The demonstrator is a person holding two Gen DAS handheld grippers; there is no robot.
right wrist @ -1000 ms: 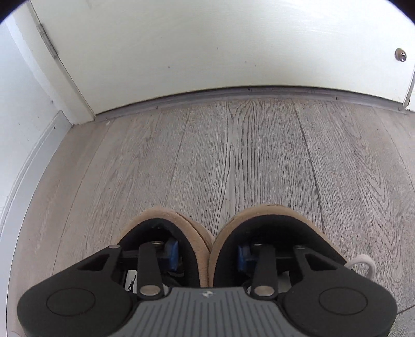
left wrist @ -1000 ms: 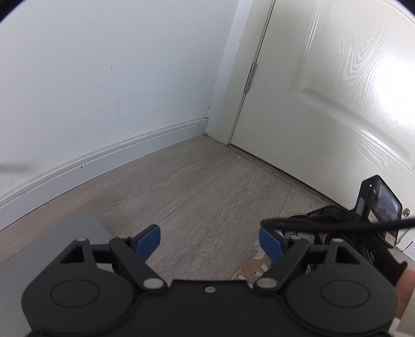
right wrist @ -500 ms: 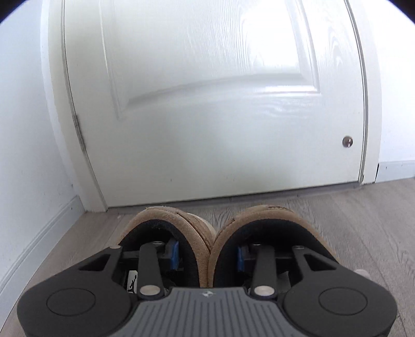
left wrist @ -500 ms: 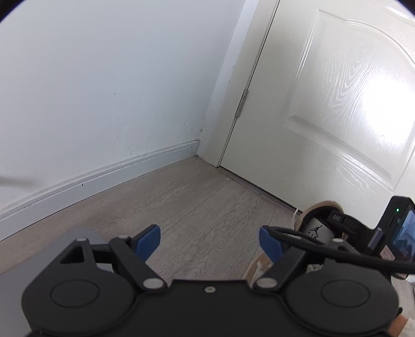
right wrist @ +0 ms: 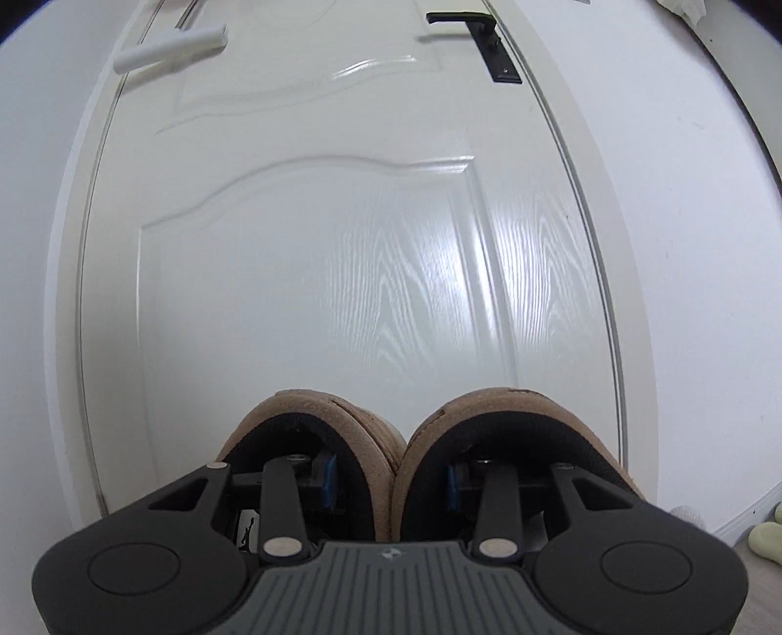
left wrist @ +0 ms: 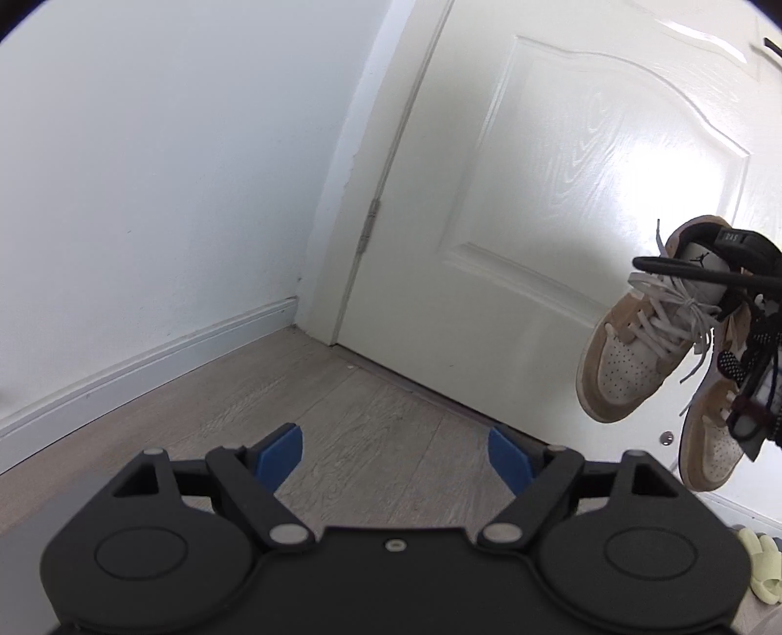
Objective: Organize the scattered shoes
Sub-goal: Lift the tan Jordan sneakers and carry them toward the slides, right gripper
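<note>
Between the right tongs' fingers: pair of tan suede sneakers (right wrist: pixel 391 439), one blue finger down inside each shoe's opening, the two inner collars pinched together between them.
Right tongs (right wrist: pixel 391 481): clenched on the sneaker pair, heels toward the camera.
Where the pair is: hanging in the air, toes down, right of and above the left tongs; laces (left wrist: pixel 684 312) dangle loose, well clear of the wood floor (left wrist: pixel 342 430).
Left tongs (left wrist: pixel 393 452): released, fingers wide apart, nothing between them, pointing at bare floor near the corner.
Ahead of both tongs: white panelled door (right wrist: pixel 342 268), shut, with a black handle (right wrist: pixel 488 44) high up.
Left of the left tongs: white wall and skirting board (left wrist: pixel 146 361).
Low right of both tongs: pale yellow-green slippers (left wrist: pixel 762 566) on the floor by the wall.
Step in hand, as I judge it: carrying the pair to a resting place; which place, the pictures do not settle.
Doing it well: keep the pinch firm since only the collars are held; move smoothly so the shoes do not swing; mind the trailing laces; lower soles flat, toes aligned, before releasing.
</note>
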